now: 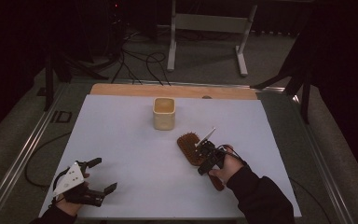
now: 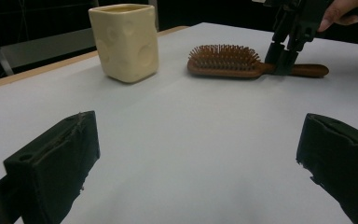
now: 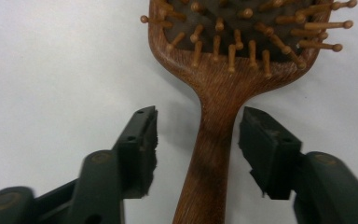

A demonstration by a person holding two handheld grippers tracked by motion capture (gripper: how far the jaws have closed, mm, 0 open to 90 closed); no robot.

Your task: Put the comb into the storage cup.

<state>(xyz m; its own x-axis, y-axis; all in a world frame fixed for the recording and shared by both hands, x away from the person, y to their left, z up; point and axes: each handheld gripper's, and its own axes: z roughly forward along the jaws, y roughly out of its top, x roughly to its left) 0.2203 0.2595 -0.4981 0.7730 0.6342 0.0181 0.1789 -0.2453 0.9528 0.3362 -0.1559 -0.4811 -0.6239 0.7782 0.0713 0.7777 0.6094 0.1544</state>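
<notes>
At the near left corner of the bench [image 1: 135, 186], the left gripper [image 1: 101, 176] is lying low over the pale sheet, held in a hand at the bottom edge, its grey three-cornered plate facing up. Its fingers [image 2: 56, 163] are standing wide apart, with nothing between them and nothing touching them; in the left gripper view, bare bench surface is showing across the whole gap.

Toward the far middle of the bench, a cream square cup [image 1: 163, 113] is standing upright, open end up, with shallow round dimples showing on its sides in the left gripper view. It is sitting well apart from the left gripper and near the brush, with clear surface between the two.

Right of the cup and nearer the person, a wooden hairbrush [image 1: 189, 147] is lying flat on the bench, bristles pointing up, its head toward the cup and its handle running back toward the person's right hand.

At the right, the right gripper [image 1: 200, 150] is pointing down over the hairbrush handle, just behind the head. Its fingers [image 3: 140, 140] are standing about half open, one on each side of the handle [image 3: 209, 154]; a visible gap is remaining on both sides, so the pads are not pressing on the wood. A dark sleeve is coming in from the bottom right.
</notes>
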